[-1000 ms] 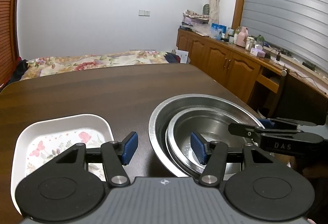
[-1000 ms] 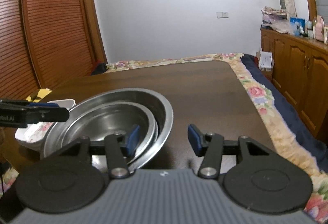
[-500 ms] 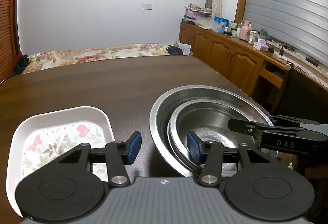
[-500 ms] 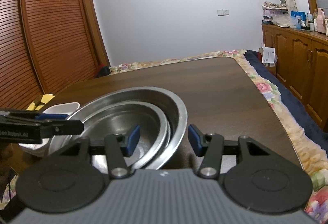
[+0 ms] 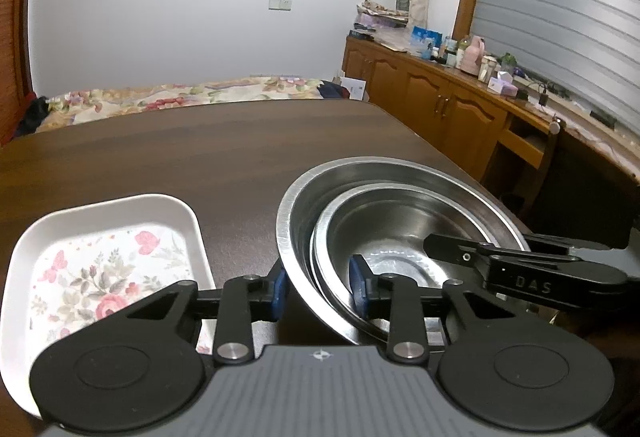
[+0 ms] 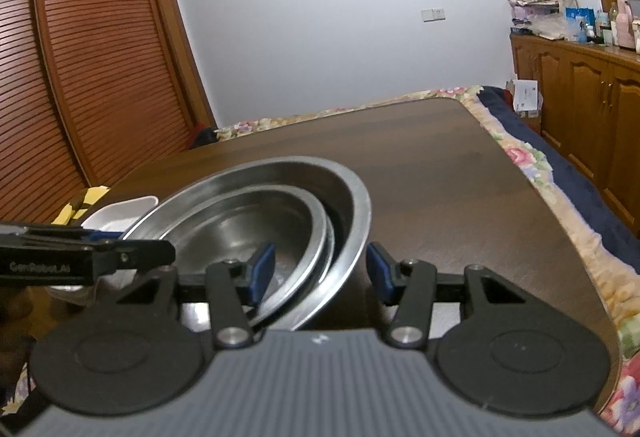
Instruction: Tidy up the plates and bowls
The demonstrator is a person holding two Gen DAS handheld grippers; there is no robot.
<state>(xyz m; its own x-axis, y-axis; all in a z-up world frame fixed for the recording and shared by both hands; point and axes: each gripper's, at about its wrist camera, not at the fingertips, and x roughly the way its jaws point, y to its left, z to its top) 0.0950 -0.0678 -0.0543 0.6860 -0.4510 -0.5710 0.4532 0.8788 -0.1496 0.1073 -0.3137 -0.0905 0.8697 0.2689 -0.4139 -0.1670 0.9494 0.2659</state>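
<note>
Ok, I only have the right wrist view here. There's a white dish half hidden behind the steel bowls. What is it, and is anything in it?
Observer: It's a white rectangular tray with a floral print. Nothing shows in it.
Operator: Does it touch the bowls?
Observer: No, bare table shows between it and the large bowl.
Operator: And the left gripper's fingers?
Observer: The left gripper is open and straddles both rims, with one pad outside the large bowl and the other inside the smaller bowl.

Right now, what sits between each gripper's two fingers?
Left gripper straddles both nested steel bowls' near rims; right gripper straddles their opposite side. Each wrist view shows this.
</note>
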